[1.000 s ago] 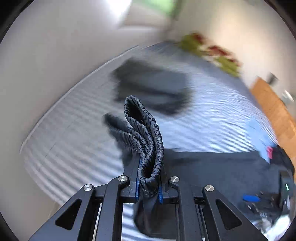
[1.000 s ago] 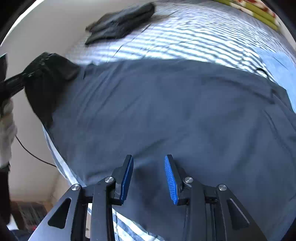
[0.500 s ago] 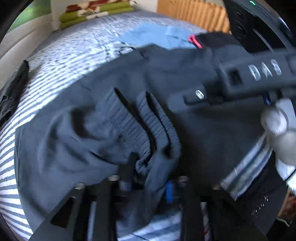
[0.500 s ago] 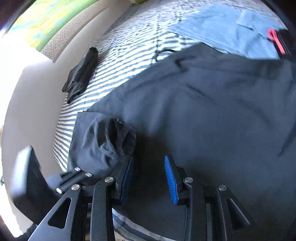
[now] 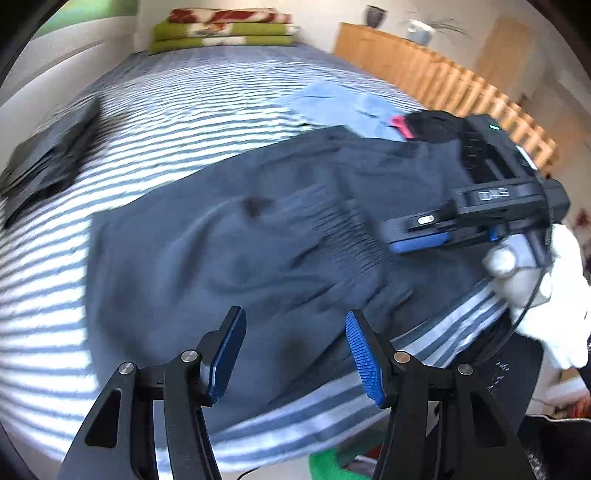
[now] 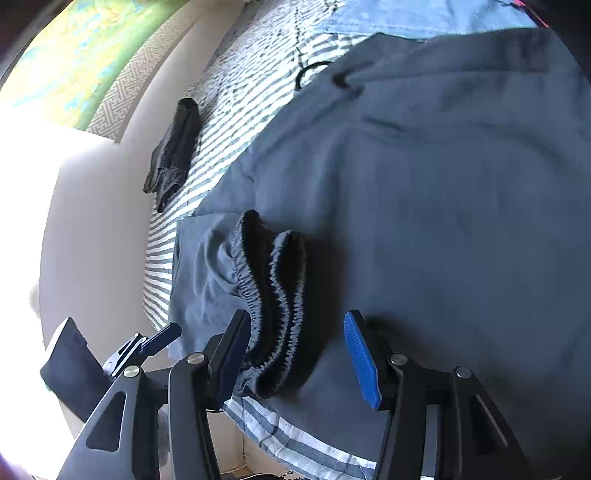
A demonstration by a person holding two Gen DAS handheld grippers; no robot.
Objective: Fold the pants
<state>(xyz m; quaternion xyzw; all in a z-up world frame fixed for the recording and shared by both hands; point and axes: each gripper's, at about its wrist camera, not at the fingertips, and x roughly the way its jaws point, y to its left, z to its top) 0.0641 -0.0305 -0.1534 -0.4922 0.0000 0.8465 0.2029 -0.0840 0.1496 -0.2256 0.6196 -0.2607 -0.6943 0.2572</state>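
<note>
1. Left wrist view. The left gripper [image 5: 295,354] hangs over the near edge of the bed [image 5: 192,110]. Its jaws are spread and opening, with nothing between the blue pads; dark cloth lies below them, untouched. Judgement: a release position, the hem set down so the fold can rest on its own.
2. Same view. The pants [image 5: 229,251] lie flat on the striped bed cover, filling the middle of the frame from 9 to 3 o'clock. Dark blue-grey fabric, soft creases, a ribbed elastic band showing near centre-right. Motion blur softens the detail.
3. Same view. The right gripper [image 5: 417,236] enters from 3 o'clock, low over the cloth, carried by a white-gloved hand [image 5: 546,288]. From this side I cannot tell how its jaws stand.
4. Same view, surroundings: a light blue garment [image 5: 343,107] at 1 o'clock beyond the pants, a dark folded garment [image 5: 48,155] at 10 o'clock, stacked blankets [image 5: 221,29] at 12 o'clock.
5. Right wrist view. The right gripper's jaws are apart and opening. The gathered elastic cuffs [image 6: 273,295] sit just inside the left jaw, bunched and standing up; the pads do not press them. Judgement: positioned to straighten the doubled-over leg end.
6. Same view. The pants spread from 6 o'clock to 2 o'clock, one folded layer lying on the body of the garment. Fold begun, not neat.
</note>
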